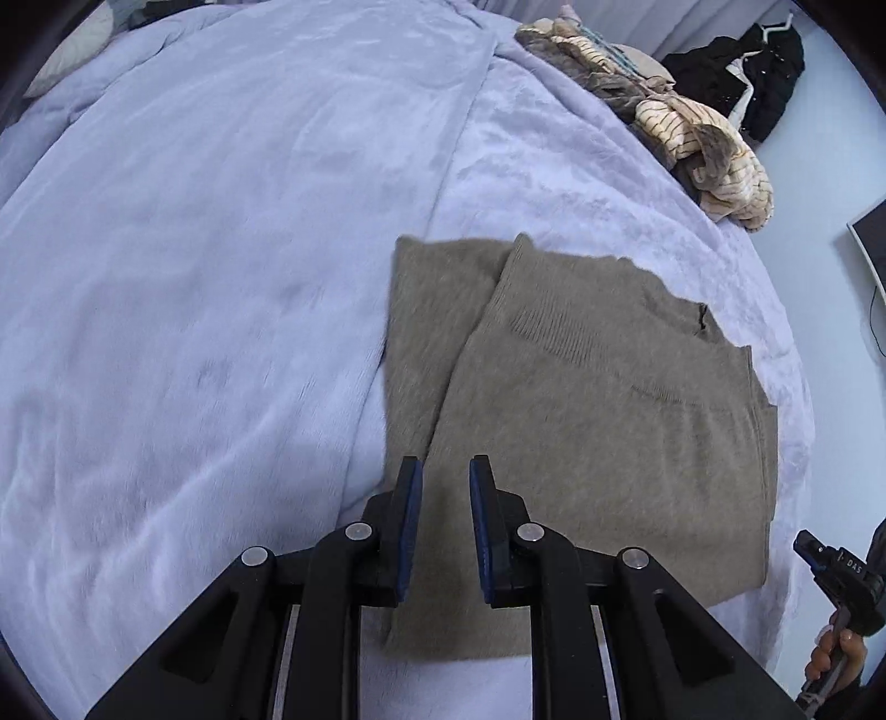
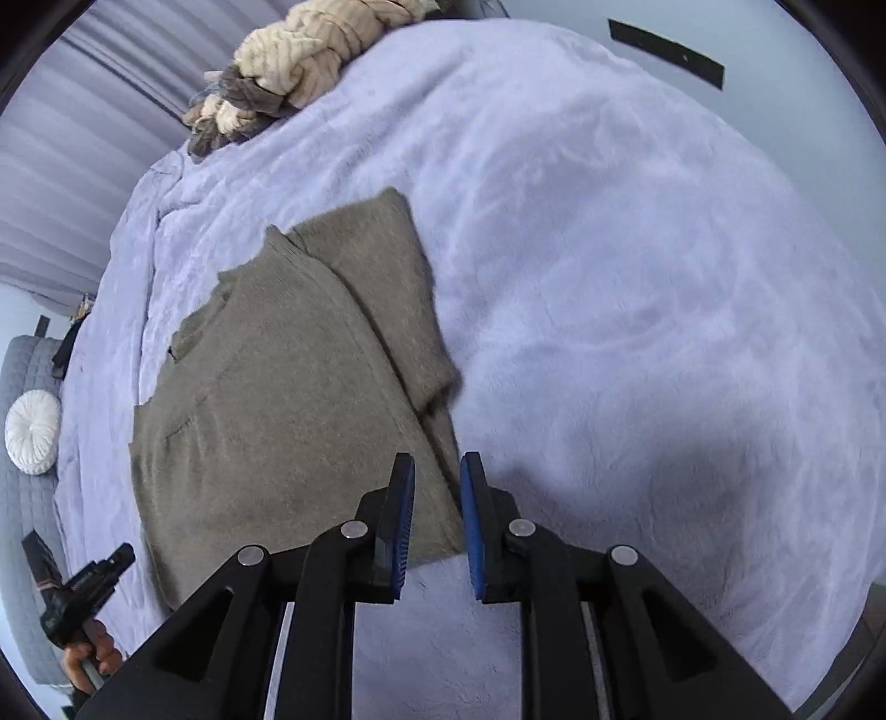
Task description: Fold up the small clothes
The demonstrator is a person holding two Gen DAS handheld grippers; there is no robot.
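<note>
Clothes pile (image 1: 653, 111) (striped) beyond folded sweater (image 1: 581, 421)

A bed is covered with a pale lilac plush blanket (image 1: 221, 277), creased in long soft folds. At its far edge lies a heap of cream striped and grey-brown clothes (image 1: 692, 144), touching the blanket. Beyond the heap, off the bed, sits a pile of black clothing (image 1: 758, 77). In the right wrist view a round white pleated cushion (image 2: 33, 432) rests on a grey quilted seat (image 2: 27, 498) beside the bed, ribbed curtains (image 2: 83, 138) hang behind, and a dark strip (image 2: 664, 52) crosses the pale wall
</note>
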